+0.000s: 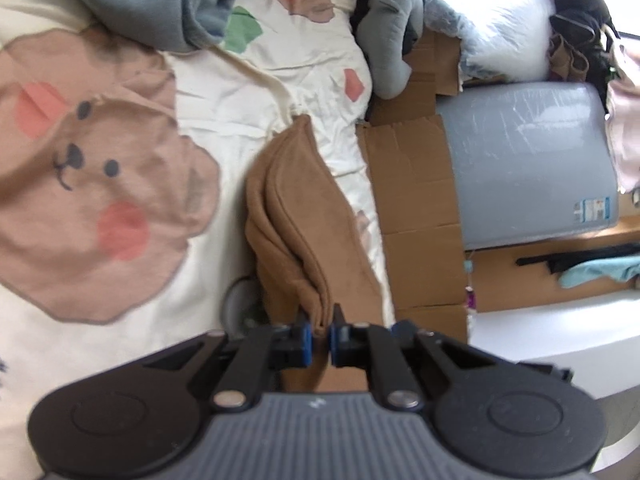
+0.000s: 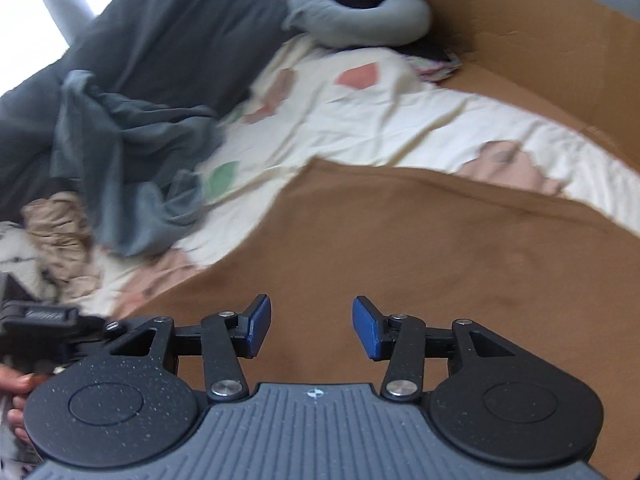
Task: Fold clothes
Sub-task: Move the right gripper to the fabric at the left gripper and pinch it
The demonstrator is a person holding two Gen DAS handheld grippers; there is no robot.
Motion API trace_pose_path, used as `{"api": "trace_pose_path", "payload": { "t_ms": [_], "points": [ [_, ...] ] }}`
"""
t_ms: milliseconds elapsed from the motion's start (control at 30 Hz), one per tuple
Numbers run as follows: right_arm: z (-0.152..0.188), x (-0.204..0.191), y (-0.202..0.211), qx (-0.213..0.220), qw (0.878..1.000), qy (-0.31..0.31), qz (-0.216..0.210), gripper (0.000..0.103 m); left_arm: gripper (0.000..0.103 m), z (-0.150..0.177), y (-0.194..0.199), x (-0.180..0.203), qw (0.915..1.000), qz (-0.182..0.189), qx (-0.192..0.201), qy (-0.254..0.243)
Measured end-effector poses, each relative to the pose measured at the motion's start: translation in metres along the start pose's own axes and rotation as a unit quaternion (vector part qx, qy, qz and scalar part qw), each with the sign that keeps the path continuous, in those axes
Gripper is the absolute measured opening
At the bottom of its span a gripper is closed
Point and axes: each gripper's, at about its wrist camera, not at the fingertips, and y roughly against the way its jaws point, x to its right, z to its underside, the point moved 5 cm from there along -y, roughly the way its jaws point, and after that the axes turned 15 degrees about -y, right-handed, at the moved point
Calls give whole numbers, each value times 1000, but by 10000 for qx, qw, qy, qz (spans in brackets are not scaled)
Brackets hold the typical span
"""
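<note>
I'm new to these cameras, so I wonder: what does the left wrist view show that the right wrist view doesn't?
Only the left view shows the left claw shut on the brown garment's edge, the bear print and a grey plastic-wrapped slab. Only the right view shows the open right claw and a crumpled beige cloth. Both show the brown garment, cream bedding, grey pillow and cardboard.

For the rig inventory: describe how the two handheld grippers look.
The left gripper and right gripper match: a grey ribbed body flanked by two round black discs, black linkage arms with silver pivot bolts, and black fingers faced with blue pads. The right body bears a small crosshair mark.
</note>
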Motion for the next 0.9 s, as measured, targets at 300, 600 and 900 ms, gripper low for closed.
{"api": "trace_pose_path", "payload": {
  "t_ms": [300,600,900],
  "points": [
    [30,-52,-1,-324,9964,587,-518,59,9,-7,-11,18,9999,144,-30,47],
    [43,-83,-15,-297,9896,1339,-424,60,9,-15,-16,26,9998,85,-151,83],
    [54,-100,-35,70,9814,1913,163,60,9,-15,-16,32,9994,166,-126,282]
  ]
}}
